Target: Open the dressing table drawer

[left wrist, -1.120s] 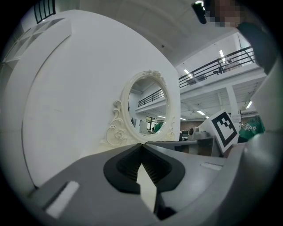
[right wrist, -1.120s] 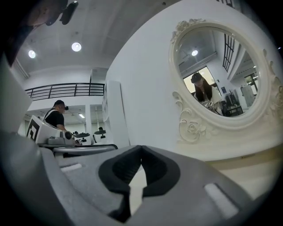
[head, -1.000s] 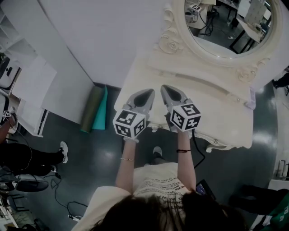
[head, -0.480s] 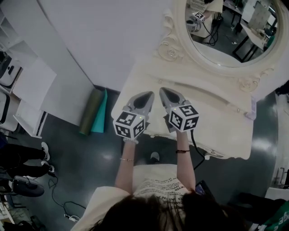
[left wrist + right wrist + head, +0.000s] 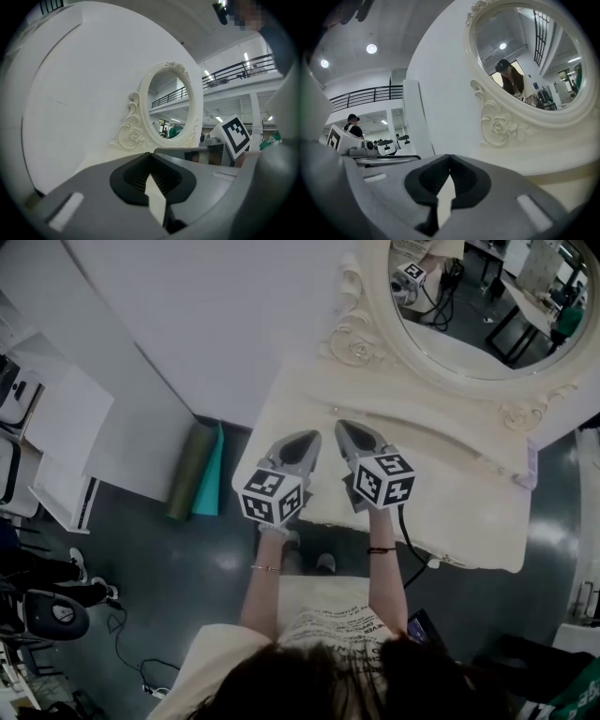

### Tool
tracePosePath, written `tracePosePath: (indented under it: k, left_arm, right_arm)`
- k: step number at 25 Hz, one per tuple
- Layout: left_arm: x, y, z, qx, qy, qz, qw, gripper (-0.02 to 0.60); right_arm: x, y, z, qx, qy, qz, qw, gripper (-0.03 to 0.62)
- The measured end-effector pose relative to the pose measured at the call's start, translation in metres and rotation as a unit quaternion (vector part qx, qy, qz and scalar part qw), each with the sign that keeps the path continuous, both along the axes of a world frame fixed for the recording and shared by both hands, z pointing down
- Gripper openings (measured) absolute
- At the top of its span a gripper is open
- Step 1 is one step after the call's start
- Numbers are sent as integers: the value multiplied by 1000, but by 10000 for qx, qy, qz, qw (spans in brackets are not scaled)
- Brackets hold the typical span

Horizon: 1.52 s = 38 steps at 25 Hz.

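Observation:
The cream dressing table (image 5: 450, 474) stands against the white wall, with an oval carved mirror (image 5: 478, 306) above it. From above its drawer front is hidden under the top's front edge. My left gripper (image 5: 312, 435) and right gripper (image 5: 343, 425) hover side by side over the front left part of the table top, both pointing toward the mirror. Each is shut with nothing between its jaws. In the left gripper view the left gripper (image 5: 150, 154) faces the mirror (image 5: 171, 105). The right gripper (image 5: 449, 157) sees the mirror's carved frame (image 5: 501, 124) close ahead.
A rolled green mat (image 5: 197, 470) lies on the dark floor left of the table. White panels (image 5: 66, 427) lean further left. A cable (image 5: 412, 549) hangs by the table's front. A chair base (image 5: 56, 615) and someone's shoes (image 5: 80, 563) are at the far left.
Both grippers have drifted slightly together over the table top, still shut. The feet below the table edge have stepped in closer. The person at far left has moved off.

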<state>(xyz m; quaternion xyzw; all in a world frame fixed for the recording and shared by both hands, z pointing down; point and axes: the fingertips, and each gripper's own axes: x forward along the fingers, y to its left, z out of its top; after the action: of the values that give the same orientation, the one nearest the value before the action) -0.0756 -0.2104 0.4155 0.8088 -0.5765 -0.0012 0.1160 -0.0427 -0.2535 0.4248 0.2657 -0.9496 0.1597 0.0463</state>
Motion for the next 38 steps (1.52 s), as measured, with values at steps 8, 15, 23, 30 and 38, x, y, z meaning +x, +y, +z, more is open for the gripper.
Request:
tracePosePath:
  k: [8, 15, 23, 30, 38]
  left_arm:
    - [-24, -29, 16, -323, 35, 334, 9989, -2]
    - [-35, -48, 33, -528, 120, 686, 9962, -2]
    - [-40, -59, 48, -717, 158, 1113, 9911, -2]
    - [-46, -59, 63, -881, 118, 1409, 9860, -2]
    - [-45, -66, 69, -1020, 206, 1410, 9845, -2]
  right_arm:
    - [-24, -25, 16, -321, 98, 258, 9991, 3]
    - [-30, -43, 35, -565, 267, 644, 9960, 3]
    - [-36, -49, 52, -824, 292, 949, 9916, 3]
    - [-39, -51, 70, -913, 448, 1392, 9850, 3]
    - [-38, -61, 91, -1248, 692, 1483, 9786, 15]
